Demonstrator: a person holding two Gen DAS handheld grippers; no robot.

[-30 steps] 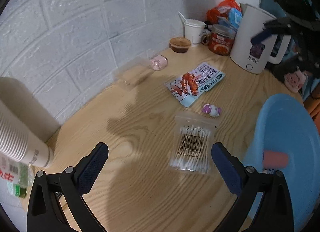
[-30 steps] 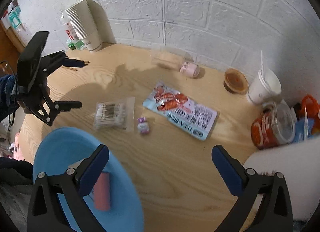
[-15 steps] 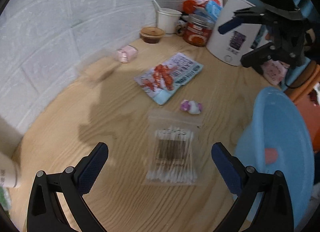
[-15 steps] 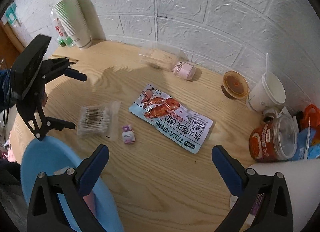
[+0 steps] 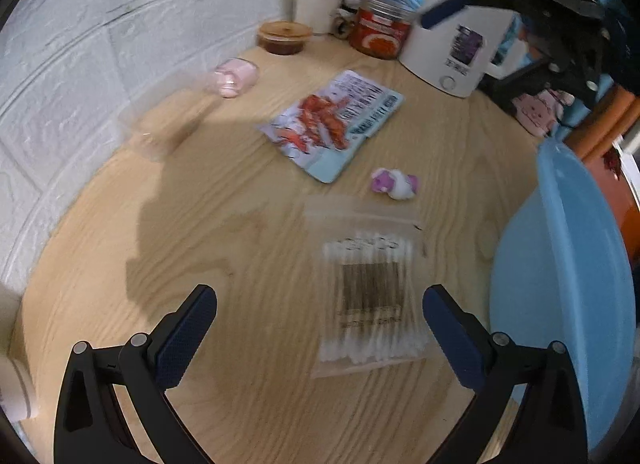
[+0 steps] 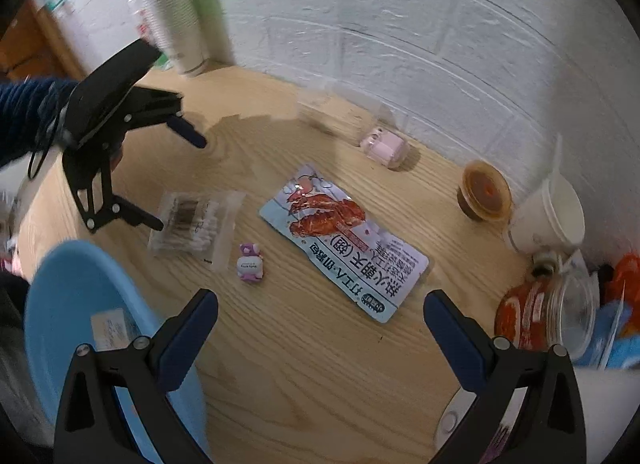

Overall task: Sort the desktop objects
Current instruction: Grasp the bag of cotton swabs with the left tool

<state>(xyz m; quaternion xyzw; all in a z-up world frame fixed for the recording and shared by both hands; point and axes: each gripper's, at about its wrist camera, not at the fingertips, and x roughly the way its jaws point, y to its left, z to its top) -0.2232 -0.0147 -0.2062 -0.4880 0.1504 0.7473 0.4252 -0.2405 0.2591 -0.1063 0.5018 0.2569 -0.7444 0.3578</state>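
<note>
Adjoining white brick wall (image 6: 400, 24), wooden table (image 6: 312, 364)

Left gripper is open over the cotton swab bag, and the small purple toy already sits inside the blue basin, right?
Not quite. The small purple toy lies on the wooden table, beside the cotton swab bag, outside the blue basin; the right wrist view shows it. The left gripper is open over the bag.

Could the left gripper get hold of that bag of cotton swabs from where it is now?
Probably yes. The left gripper is open, and the bag of cotton swabs lies flat on the table just ahead, nearer its right finger. Nothing stands between them; the blue basin sits off to the side.
</note>
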